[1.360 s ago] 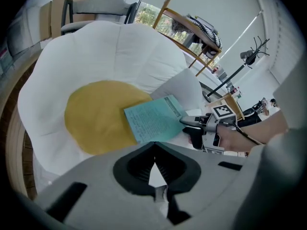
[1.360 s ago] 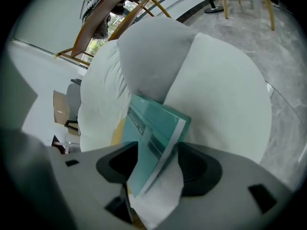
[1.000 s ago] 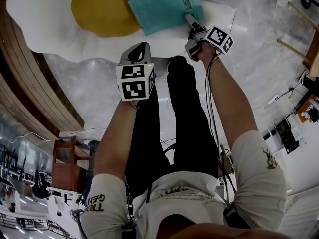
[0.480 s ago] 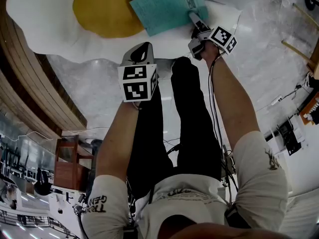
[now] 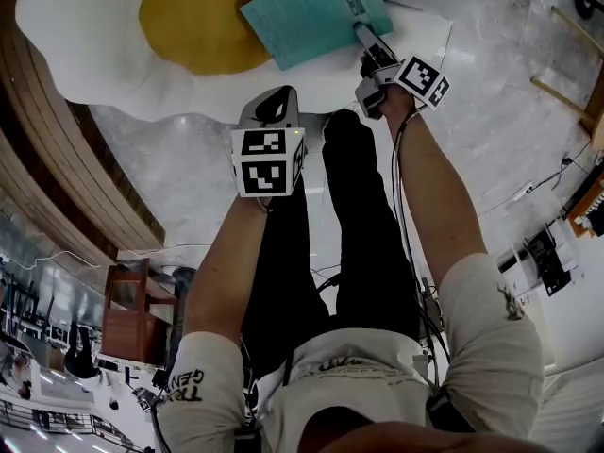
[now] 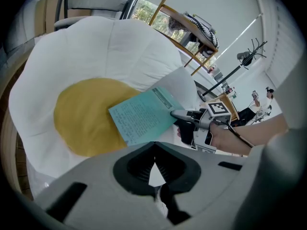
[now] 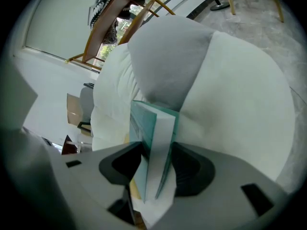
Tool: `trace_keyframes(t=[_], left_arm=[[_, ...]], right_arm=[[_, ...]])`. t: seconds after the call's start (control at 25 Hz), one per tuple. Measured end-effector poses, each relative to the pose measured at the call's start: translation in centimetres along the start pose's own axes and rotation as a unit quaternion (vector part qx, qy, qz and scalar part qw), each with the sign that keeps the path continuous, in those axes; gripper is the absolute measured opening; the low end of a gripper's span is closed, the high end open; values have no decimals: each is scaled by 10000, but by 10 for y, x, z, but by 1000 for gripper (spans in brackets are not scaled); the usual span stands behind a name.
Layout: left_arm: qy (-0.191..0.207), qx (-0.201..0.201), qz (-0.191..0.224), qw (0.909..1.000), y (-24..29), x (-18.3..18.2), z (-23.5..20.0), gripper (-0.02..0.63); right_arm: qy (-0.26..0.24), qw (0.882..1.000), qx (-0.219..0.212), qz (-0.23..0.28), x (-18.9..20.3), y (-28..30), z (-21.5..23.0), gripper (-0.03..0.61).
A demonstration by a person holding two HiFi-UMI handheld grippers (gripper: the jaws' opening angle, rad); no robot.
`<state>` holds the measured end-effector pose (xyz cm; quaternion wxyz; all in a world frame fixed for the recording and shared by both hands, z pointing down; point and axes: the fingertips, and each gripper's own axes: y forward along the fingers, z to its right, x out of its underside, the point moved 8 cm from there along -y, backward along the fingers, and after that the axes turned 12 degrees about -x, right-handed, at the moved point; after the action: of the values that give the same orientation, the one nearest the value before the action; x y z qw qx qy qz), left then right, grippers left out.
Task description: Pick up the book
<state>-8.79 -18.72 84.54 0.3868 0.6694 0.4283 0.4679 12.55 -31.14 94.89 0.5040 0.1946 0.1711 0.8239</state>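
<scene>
On the cushion (image 5: 94, 55), partly over its yellow centre, lies the teal book (image 5: 311, 17). The right gripper (image 5: 361, 34) has one edge of the book between its jaws, which are closing on it, pads against both covers. The left gripper (image 5: 274, 100) hangs over the floor (image 5: 179, 168), just short of the cushion, jaws clenched on nothing.

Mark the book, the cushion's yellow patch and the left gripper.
book (image 5: 316, 17): head view, centre of teal cover.
yellow patch (image 5: 196, 19): head view, its middle.
left gripper (image 6: 154, 150): left gripper view, between its shut jaw tips.
</scene>
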Motion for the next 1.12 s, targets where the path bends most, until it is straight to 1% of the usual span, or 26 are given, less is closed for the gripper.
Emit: trace_keyframes(t=[0.08,0.2,0.36,0.44,0.52,0.64,0.8,1.0,1.04,1.12], left_arm=[[0,33,38,10000,-4,-4,3,20],[-26,64,134,9999,-10,-12,5,20],[-78,43,264,9996,-20,-23,4,20],[-115,26,330,9994,-27,-30,4,20],[-150,10,395,9991,-35,-36,3,20],[-225,-17,498,9985,-48,-41,0,20],[-322,-86,523,9981,-75,-42,2,20],[-401,-204,884,9951,-111,-67,6,20],[-406,-218,946,9944,-120,-72,8,20],[-439,-247,1068,9930,-142,-83,12,20]], right_arm=[[-205,9997,-134,-51,-3,-2,-13,204],[-649,9973,-247,-218,-11,-6,-34,192],[-1306,9906,-112,-384,-20,-7,-62,184],[-1710,9843,18,-428,-28,-8,-78,182],[-2034,9781,47,-445,-34,-7,-96,181],[-2257,9736,-45,-349,-40,-12,-123,179],[-2494,9682,-143,-170,-46,-30,-166,179],[-3093,9507,-186,88,-70,-45,-228,178],[-3257,9453,-152,132,-73,-50,-243,178],[-3687,9293,-26,194,-79,-63,-275,178]])
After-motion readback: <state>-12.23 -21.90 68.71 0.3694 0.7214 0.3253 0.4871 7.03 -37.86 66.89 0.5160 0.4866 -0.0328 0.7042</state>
